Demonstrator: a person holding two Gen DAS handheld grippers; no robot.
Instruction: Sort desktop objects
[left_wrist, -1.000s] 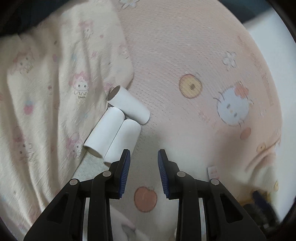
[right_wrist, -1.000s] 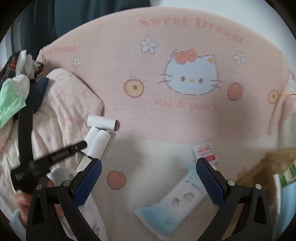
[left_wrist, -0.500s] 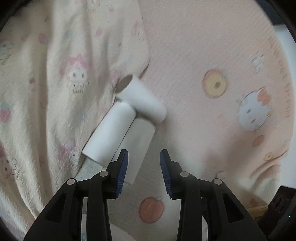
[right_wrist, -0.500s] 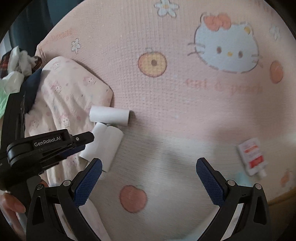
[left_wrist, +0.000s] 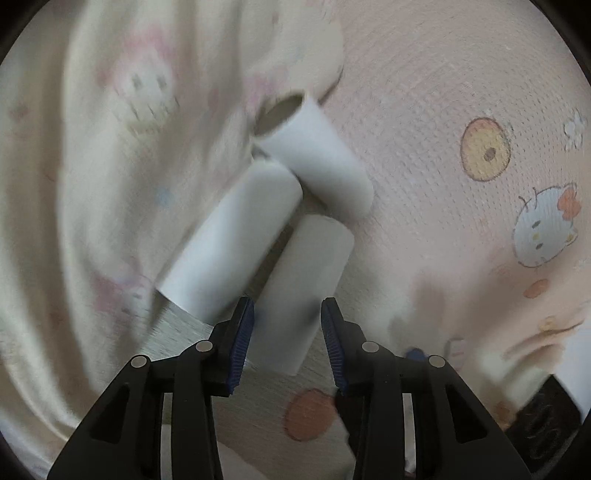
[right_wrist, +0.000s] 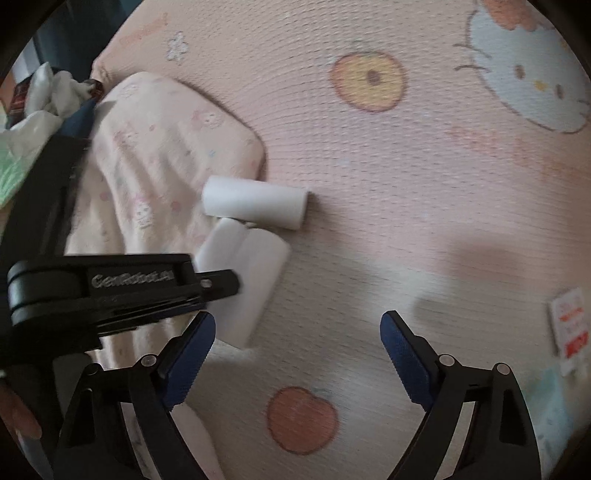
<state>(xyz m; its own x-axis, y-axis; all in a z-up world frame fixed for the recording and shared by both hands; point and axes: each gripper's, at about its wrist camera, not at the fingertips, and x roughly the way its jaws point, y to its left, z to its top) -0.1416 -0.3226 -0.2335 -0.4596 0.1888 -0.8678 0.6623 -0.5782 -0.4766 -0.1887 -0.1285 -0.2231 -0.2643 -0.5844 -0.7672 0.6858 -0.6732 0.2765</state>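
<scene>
Cream quilt (left_wrist: 92, 184): lies at the far left over the pink blanket (left_wrist: 443, 92); its rounded edge meets the three white tubes.
Left tube (left_wrist: 229, 240): rests partly on the quilt, side by side with the near tube and touching it.
Near tube (left_wrist: 303, 280): the task's thing just now; its near end sits between the left gripper's blue pads, with a gap showing on each side.
Far tube (left_wrist: 321, 162): lies crosswise at the far ends of the other two, open end toward the quilt.
Left gripper (left_wrist: 287, 339): jaws narrow but not yet closed, straddling the near tube; a second ago the pads hung short of the tubes, so it has advanced over this one.
Meaning for the task: the approach looks finished; closing should give a grip, though the neighbouring tube touches and may get nudged.
Right gripper (right_wrist: 297, 350): jaws spread wide, holding nothing, above the blanket beside an orange apple print (right_wrist: 301, 419); its camera has swung toward the tubes.
Sachet (right_wrist: 569, 328): red-and-white packet at the far right, well apart from the tubes, apparently unsorted.
</scene>
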